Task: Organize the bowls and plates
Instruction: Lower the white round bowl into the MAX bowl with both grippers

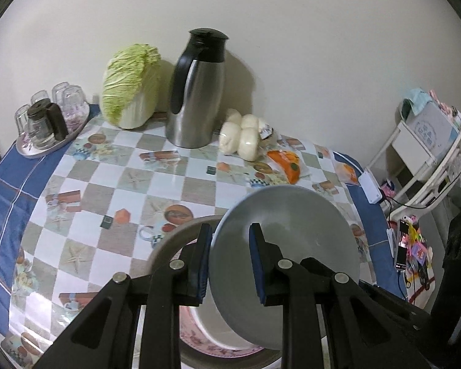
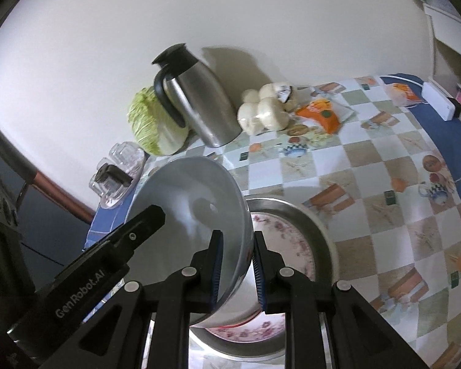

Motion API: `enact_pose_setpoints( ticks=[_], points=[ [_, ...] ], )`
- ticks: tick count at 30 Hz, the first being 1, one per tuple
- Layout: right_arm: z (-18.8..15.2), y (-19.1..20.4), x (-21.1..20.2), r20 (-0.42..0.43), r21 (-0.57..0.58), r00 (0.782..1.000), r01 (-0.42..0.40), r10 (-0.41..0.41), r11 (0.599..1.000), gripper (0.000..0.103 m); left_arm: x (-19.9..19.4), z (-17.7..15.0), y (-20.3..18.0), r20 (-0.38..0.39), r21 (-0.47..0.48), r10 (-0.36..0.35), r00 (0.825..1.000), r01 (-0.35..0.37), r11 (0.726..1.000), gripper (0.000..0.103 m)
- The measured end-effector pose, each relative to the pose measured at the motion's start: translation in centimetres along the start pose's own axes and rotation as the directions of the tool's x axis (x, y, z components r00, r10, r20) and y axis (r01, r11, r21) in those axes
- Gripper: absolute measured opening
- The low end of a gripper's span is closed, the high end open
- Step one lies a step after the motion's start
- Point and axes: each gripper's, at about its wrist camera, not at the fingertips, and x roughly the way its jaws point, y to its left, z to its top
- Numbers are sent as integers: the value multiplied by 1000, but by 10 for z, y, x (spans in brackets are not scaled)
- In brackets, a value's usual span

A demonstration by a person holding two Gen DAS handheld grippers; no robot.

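you hold a white bowl (image 1: 292, 230) tilted on its edge between both grippers, above a metal basin (image 2: 307, 224) that sits on the counter (image 1: 113, 184). your left gripper (image 1: 230, 261) has its jaws narrowed onto the bowl's rim, one blue pad outside the wall and one inside. your right gripper (image 2: 236, 264) pinches the opposite rim the same way, one pad on each side of the wall. in the right wrist view the left gripper's black body reaches into the bowl from the lower left.

inside the basin, directly beneath the bowl, lies a plate with a pink flower border (image 2: 279, 230); the bowl looks lifted clear of it, though the gap is hard to judge.

the counter wears a checked cloth with a blue border. beyond the basin, against the wall, stands a steel thermos jug (image 1: 196, 98) with a black lid and handle. just left of the jug is a napa cabbage (image 1: 132, 86), and further left a tray of upturned glasses (image 1: 49, 120). just right of the jug sits a bag of white buns (image 1: 242, 135), then an orange packet (image 1: 287, 166)
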Motion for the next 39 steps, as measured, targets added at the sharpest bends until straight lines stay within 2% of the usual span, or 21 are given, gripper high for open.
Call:
enact_pose_setpoints(
  ticks=[7, 19, 39],
  points=[
    [-4, 15, 5, -11, -32, 1000, 7, -7, 999, 21, -3, -4, 17, -15, -31, 1, 1000, -1, 1000, 24],
    [-14, 25, 7, -29, -64, 998, 47, -49, 997, 22, -1, -13, 25, -48, -44, 1, 999, -3, 999, 24],
    [-29, 6, 24, -92, -32, 990, 100, -102, 994, 22, 22, -30, 21, -142, -28, -3, 990, -1, 1000, 24]
  ],
)
